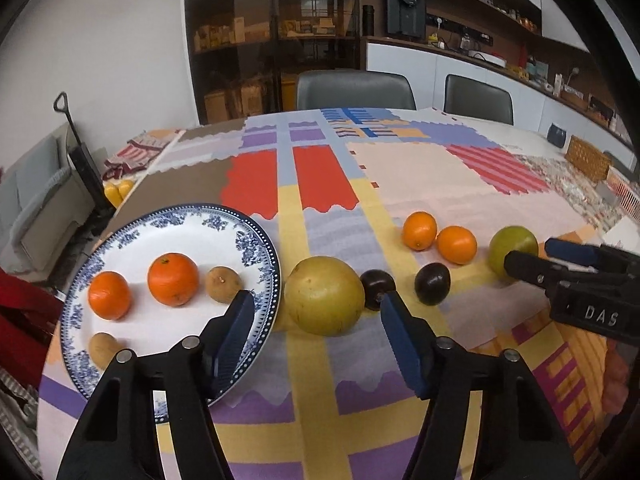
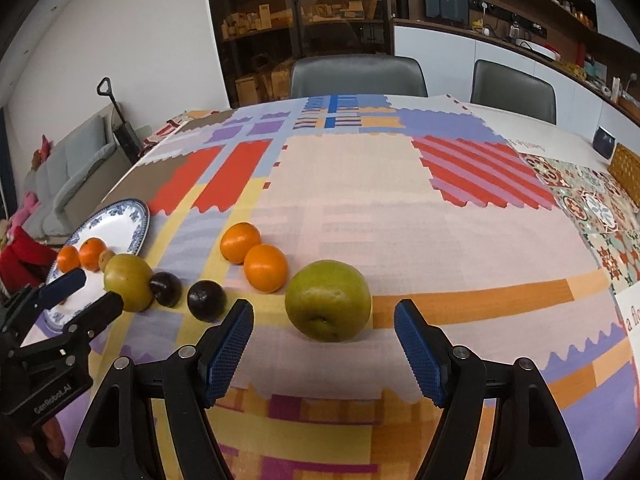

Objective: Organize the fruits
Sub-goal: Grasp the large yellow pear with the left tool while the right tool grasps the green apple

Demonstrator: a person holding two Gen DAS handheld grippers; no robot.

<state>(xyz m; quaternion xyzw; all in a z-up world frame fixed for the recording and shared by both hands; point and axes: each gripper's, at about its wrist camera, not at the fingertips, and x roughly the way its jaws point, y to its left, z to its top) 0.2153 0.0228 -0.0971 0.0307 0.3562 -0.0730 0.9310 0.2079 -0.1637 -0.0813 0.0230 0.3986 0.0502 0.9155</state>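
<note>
Left gripper [image 1: 316, 320] apart, framing yellow pear [image 1: 324, 295] beside plate [image 1: 256, 240]; right gripper [image 2: 324, 328] apart before green pear [image 2: 328, 300] on table [image 2: 360, 208]. Centre each fruit between pads, then squeeze gently.

The tabletop is covered by a woven tablecloth [image 2: 360, 200], matt, with a fine ribbed texture and printed colour blocks. Near its left edge sits a glazed ceramic plate [image 1: 256, 240], glossy white with blue pattern. The oranges [image 2: 266, 268] show dimpled, slightly shiny peel. The green fruit [image 2: 328, 300] has a smooth, dull skin with faint speckling; the yellowish fruit [image 1: 324, 296] looks similar, with brown marks. Two dark plums [image 1: 432, 284] are smooth and glossy. Both grippers, left gripper [image 1: 318, 336] and right gripper [image 2: 324, 344], are matt black plastic with metal pins; their blue pads [image 2: 230, 356] are finely ribbed rubber-like material.
</note>
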